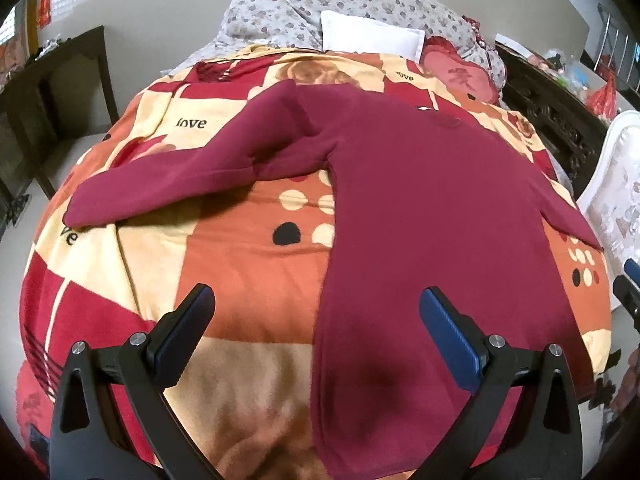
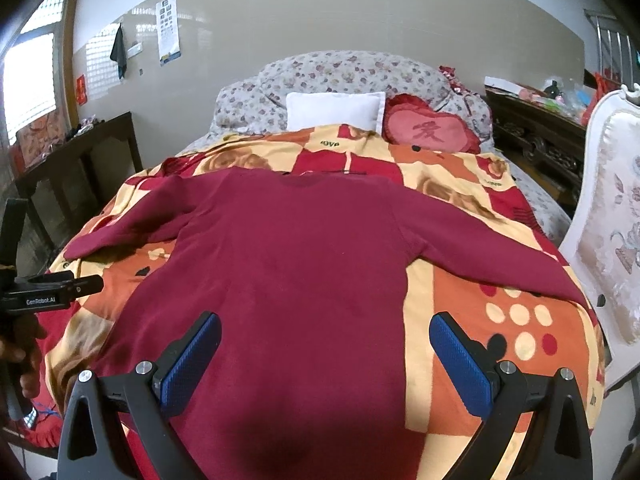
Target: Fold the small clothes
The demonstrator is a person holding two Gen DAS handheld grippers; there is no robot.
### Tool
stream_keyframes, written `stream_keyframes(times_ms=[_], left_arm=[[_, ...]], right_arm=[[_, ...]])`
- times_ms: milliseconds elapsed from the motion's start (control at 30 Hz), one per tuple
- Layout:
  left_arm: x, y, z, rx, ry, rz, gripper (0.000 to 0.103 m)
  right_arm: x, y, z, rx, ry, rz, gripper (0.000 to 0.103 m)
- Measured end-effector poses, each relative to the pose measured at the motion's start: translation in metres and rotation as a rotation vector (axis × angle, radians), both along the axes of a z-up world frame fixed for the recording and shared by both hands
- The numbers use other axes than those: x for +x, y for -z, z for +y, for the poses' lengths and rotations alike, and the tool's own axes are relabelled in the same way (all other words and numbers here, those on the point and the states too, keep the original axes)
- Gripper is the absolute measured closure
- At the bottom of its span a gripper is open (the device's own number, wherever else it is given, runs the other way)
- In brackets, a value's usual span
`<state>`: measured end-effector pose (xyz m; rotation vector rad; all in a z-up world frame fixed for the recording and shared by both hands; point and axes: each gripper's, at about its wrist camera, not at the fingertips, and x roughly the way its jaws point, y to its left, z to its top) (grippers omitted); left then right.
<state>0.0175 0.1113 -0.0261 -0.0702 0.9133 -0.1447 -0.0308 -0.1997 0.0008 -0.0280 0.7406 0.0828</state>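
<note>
The left gripper [image 1: 316,332] hangs wide open, holding nothing, above the blanket [image 1: 248,280] with the sweater's [image 1: 420,208] hem edge between its fingers. The right gripper [image 2: 325,354] is also spread open and empty over the hem at 6 o'clock. The sweater lies flat, sleeves out toward 9 and 3; pillows [image 2: 334,114] sit at 12.
</note>
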Motion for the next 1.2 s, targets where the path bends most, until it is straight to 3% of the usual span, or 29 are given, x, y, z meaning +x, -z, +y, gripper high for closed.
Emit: stream_keyframes(times_ms=[200,533,767,967,1100,1200], left_arm=[[0.009,0.004,0.011,-0.014,-0.028,0.032,0.0],[0.021,0.024,0.036,0.018,-0.077,0.076,0.0],[0.033,0.019,0.036,0.071,-0.155,0.015,0.0],[0.045,0.023,0.036,0.084,-0.179,0.016,0.0],[0.05,0.027,0.037,0.09,-0.182,0.023,0.0],[0.052,0.028,0.039,0.101,-0.188,0.026,0.0]], right_arm=[[0.006,-0.005,0.001,-0.004,0.009,-0.021,0.0],[0.053,0.019,0.023,-0.042,-0.005,-0.001,0.0],[0.094,0.034,0.034,-0.072,-0.02,-0.042,0.0],[0.129,0.091,0.025,-0.165,0.023,0.072,0.0],[0.143,0.126,0.014,-0.116,0.021,0.211,0.0],[0.144,0.129,0.01,-0.094,0.018,0.214,0.0]])
